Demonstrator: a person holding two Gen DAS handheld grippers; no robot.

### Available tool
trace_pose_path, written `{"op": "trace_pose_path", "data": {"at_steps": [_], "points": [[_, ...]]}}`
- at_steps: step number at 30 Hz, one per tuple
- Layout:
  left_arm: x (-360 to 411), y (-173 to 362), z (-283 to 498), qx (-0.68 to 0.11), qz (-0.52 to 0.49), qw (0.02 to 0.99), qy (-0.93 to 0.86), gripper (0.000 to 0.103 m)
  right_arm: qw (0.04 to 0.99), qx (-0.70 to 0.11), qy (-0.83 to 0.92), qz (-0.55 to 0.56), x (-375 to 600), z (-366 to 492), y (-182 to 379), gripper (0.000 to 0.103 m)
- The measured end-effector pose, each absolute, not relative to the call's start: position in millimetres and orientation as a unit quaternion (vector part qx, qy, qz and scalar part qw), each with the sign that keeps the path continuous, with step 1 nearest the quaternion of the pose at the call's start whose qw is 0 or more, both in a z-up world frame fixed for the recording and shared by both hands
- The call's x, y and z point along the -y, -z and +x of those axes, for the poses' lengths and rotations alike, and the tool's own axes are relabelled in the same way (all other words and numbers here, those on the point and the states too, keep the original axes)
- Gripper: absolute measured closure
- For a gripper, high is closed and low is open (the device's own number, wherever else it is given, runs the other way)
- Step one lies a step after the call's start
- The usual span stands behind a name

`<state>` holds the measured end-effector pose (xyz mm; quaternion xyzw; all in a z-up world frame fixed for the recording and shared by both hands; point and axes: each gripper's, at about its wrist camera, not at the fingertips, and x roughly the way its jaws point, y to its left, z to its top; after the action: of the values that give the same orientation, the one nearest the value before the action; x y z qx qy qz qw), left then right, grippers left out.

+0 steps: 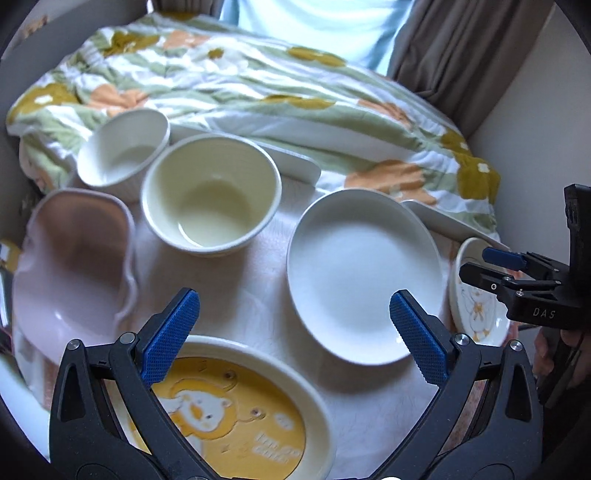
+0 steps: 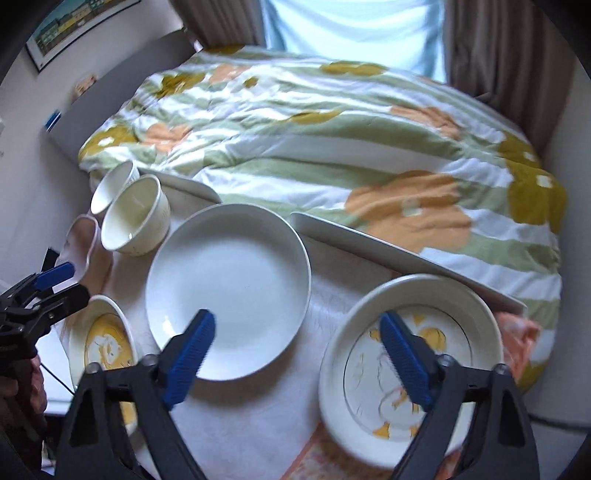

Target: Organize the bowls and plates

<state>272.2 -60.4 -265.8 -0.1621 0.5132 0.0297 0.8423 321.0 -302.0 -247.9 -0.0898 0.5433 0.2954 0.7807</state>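
Sitting mid-cloth: plain white plate [image 1: 364, 273], empty, btwn the other dishes.
Bowls: cream bowl [image 1: 210, 199] just left of it; white bowl [image 1: 123, 149] behind that; pink dish [image 1: 70, 266] far left.
Duck dishes: yellow duck plate [image 1: 236, 410] near edge; duck bowl [image 2: 410, 365] right of plain plate.
Left hand-held gripper [image 1: 293, 332]: spread wide, holding nothing, above yellow duck plate.
Right hand-held gripper [image 2: 297, 356]: wide, empty, one finger over each dish.
Surface: white cloth [image 1: 258, 280] on bed; floral quilt [image 2: 332, 129] behind.

floral quilt [image 2: 332, 147] on bed, brown curtains [image 2: 491, 48], bright window [image 2: 354, 26]
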Motion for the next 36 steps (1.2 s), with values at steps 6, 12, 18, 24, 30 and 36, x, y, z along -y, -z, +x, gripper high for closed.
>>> {"op": "trace_pose_path", "data": {"at_steps": [6,12,18,24,30,36], "points": [[69.3,308.5,291.6,-0.555,-0.183,0.810,-0.041,0.028,0.745,-0.564,-0.340,-0.104,288.7,347.2,285.2,0.050],[71.9,327.6,299.9,-0.569,-0.192,0.798,-0.043,0.037,0.723,-0.574,-0.369,-0.108,283.5,355.7,302.9,0.066],[72.7,336.5,304.1,-0.576,-0.202,0.791,-0.041,0.062,0.712,-0.577,-0.386,-0.107,281.6,359.3,310.0,0.075],[76.9,339.3,305.3,-0.582,-0.194,0.789,-0.047,0.081,0.711,-0.574,-0.390,-0.111,282.4,359.5,311.4,0.087],[83.7,335.0,305.3,-0.583,-0.162,0.794,-0.058,0.081,0.715,-0.567,-0.393,-0.114,282.8,357.9,309.7,0.088],[85.0,326.3,303.4,-0.577,-0.152,0.800,-0.060,0.081,0.722,-0.552,-0.402,-0.115,284.6,354.3,300.6,0.088]]}}
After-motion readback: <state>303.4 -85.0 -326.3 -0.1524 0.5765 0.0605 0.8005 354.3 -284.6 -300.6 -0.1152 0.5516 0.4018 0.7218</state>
